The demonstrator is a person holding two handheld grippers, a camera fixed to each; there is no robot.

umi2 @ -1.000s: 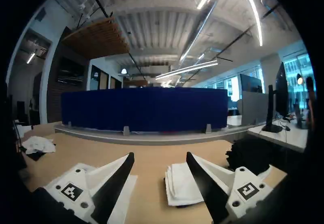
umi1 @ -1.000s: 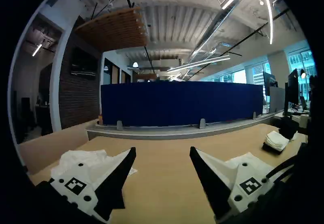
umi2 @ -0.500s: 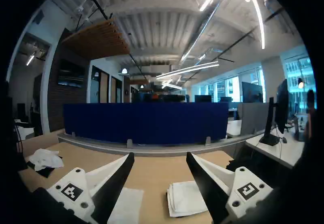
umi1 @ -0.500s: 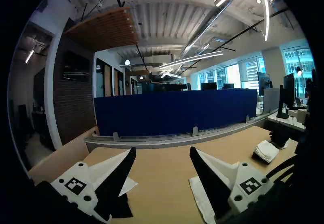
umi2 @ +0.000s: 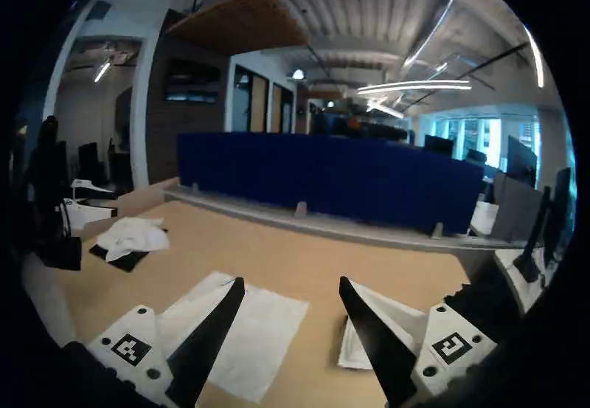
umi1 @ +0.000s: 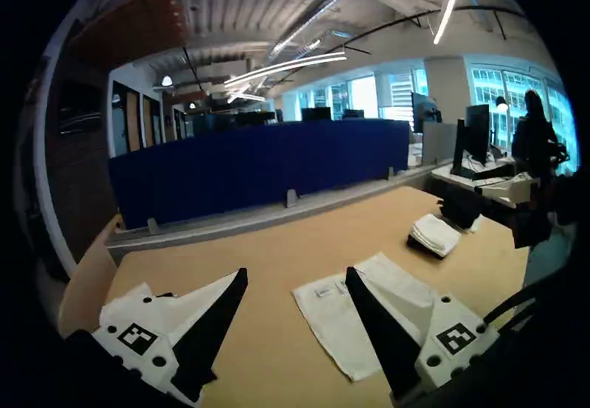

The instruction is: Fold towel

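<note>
Left gripper view: the left claw (umi1: pixel 295 294) is spread, with nothing between its fingers, over a wooden table (umi1: pixel 295 238). The towel (umi1: pixel 332 319) lies flat just ahead, its right part hidden behind the claw's right finger. Its far and left edges are free, with bare wood around them. A crumpled cloth (umi1: pixel 129 301) lies behind the left finger, near the table's left edge. Farther right, a folded stack (umi1: pixel 435 234) sits well apart from the towel. A blue divider (umi1: pixel 258 168) closes off the table's far edge.

Right gripper view: the right claw (umi2: pixel 291 294) is also spread and empty. The towel (umi2: pixel 262 334) lies behind its left finger and reaches into the gap. The stack (umi2: pixel 350 345) shows beside the right finger, and the cloth (umi2: pixel 133 234) lies far left. Bare wood runs from the towel to the divider (umi2: pixel 332 175).
</note>
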